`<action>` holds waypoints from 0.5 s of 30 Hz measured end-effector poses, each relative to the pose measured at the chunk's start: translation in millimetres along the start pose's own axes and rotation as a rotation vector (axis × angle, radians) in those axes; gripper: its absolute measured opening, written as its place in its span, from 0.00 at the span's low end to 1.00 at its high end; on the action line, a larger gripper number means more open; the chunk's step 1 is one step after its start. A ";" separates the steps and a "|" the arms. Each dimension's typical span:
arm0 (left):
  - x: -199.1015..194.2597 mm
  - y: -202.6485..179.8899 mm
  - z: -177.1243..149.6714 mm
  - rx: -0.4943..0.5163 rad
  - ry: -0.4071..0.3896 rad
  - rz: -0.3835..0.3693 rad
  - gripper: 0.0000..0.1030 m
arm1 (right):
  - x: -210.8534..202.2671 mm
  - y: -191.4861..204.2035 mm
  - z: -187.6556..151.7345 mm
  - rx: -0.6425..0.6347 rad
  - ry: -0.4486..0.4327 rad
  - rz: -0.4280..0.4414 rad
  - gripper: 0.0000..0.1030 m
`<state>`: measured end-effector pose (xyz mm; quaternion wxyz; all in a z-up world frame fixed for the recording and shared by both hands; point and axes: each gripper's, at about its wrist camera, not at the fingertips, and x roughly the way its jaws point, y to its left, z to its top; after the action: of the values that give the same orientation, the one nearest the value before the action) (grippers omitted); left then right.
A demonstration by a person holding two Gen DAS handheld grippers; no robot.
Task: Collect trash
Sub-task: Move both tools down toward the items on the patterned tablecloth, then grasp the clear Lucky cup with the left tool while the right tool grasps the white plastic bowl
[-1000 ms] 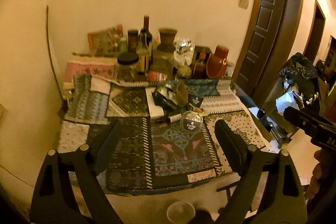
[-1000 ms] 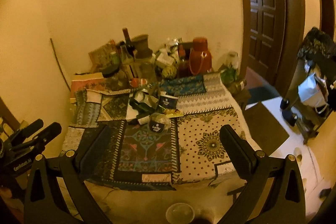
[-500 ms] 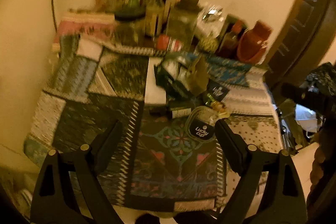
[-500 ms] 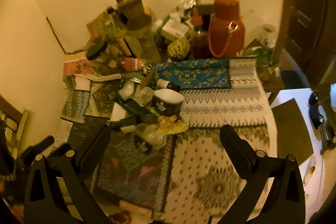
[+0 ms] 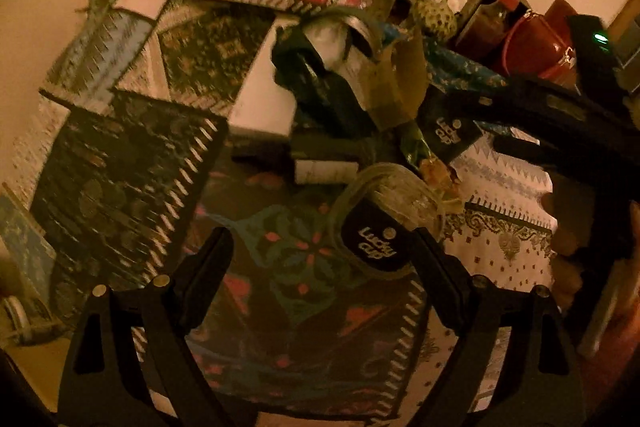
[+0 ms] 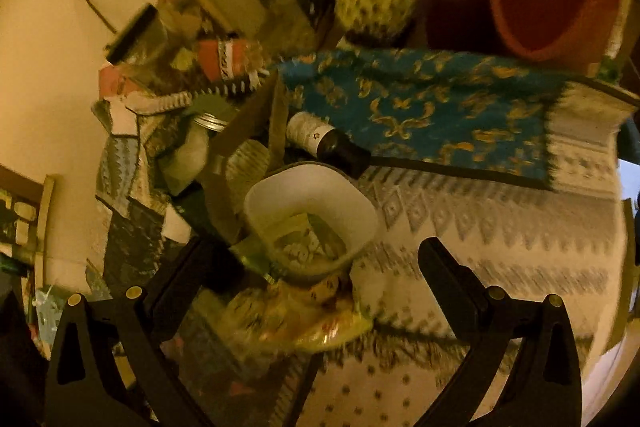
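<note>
Room: a dim, yellow-lit room with a plain wall is standing behind a crowded table (image 5: 516,183).
Table: patchwork patterned cloths are covering it; a blue and gold cloth (image 6: 424,111) is lying toward the far right side.
Far edge: jars, bottles, a red-capped sauce bottle (image 5: 498,11) and a red jug (image 5: 540,43) are crowding along the wall.
Trash heap: the rubbish is sitting near the middle of the table, between the far clutter and the near edge.
Clear cup: a crumpled plastic cup (image 5: 384,211) with a black "Lucky cup" label is lying on its side at the near end of the heap.
Paper cup: a white-lined paper cup (image 6: 312,215) is standing tilted, with scraps inside it.
Wrapper: a shiny yellow wrapper (image 6: 312,323) is lying just beside the paper cup, toward the near edge.
Small bottle: a dark bottle (image 6: 326,143) with a white label is lying on its side just beyond the paper cup.
Left gripper (image 5: 320,267): its jaws are spread wide and holding nothing; its right finger is overlapping the clear cup's edge in the left wrist view, contact unclear.
Right gripper (image 6: 320,267): its jaws are spread wide and empty, hovering with the paper cup and wrapper showing between the fingers.
Sharpness: both views are blurring, so small print is mostly unreadable.
</note>
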<state>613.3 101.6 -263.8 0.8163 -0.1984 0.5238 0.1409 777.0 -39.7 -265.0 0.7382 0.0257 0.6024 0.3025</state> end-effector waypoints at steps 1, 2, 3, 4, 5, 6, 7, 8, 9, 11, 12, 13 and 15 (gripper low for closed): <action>3.2 -2.7 -0.3 -0.001 0.010 -0.005 0.87 | 5.3 -2.3 2.3 0.001 0.011 0.003 0.98; 6.0 -5.6 -1.7 -0.001 0.018 -0.011 0.87 | 11.2 -3.7 4.4 0.002 0.023 0.010 0.96; 7.9 -7.7 -3.1 -0.002 0.024 -0.017 0.87 | 16.3 -5.0 6.4 0.003 0.030 0.017 0.94; 10.0 -9.7 -4.3 -0.001 0.031 -0.025 0.87 | 20.0 -6.2 8.1 0.003 0.035 0.020 0.93; 12.4 -12.5 -5.4 0.000 0.040 -0.034 0.87 | 23.0 -6.7 9.8 0.001 0.038 0.023 0.89; 15.6 -15.7 -7.0 0.005 0.052 -0.042 0.87 | 25.2 -6.9 11.2 -0.002 0.039 0.032 0.79; 18.8 -19.2 -8.3 0.012 0.065 -0.048 0.87 | 26.5 -6.6 12.2 -0.007 0.038 0.047 0.73; 21.2 -21.4 -9.4 0.019 0.074 -0.052 0.87 | 26.9 -7.2 13.4 -0.012 0.038 0.058 0.73; 24.6 -24.9 -10.4 0.029 0.084 -0.052 0.87 | 25.6 -7.6 13.8 -0.018 0.030 0.053 0.73; 30.5 -31.1 -12.1 0.050 0.094 -0.037 0.87 | 19.7 -7.8 13.3 -0.040 0.001 0.035 0.73; 34.0 -34.2 -12.8 0.064 0.099 -0.025 0.87 | 16.1 -8.5 12.7 -0.049 -0.006 0.034 0.73; 37.6 -37.1 -12.9 0.077 0.103 -0.013 0.87 | 13.3 -9.8 12.3 -0.054 -0.010 0.034 0.73; 43.3 -41.8 -11.6 0.100 0.107 0.009 0.87 | 5.3 -12.8 10.3 -0.058 -0.022 0.027 0.73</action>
<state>640.2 60.2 -300.3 0.7954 -0.1623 0.5739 0.1076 792.1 -44.2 -272.0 0.7410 0.0155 0.5849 0.3296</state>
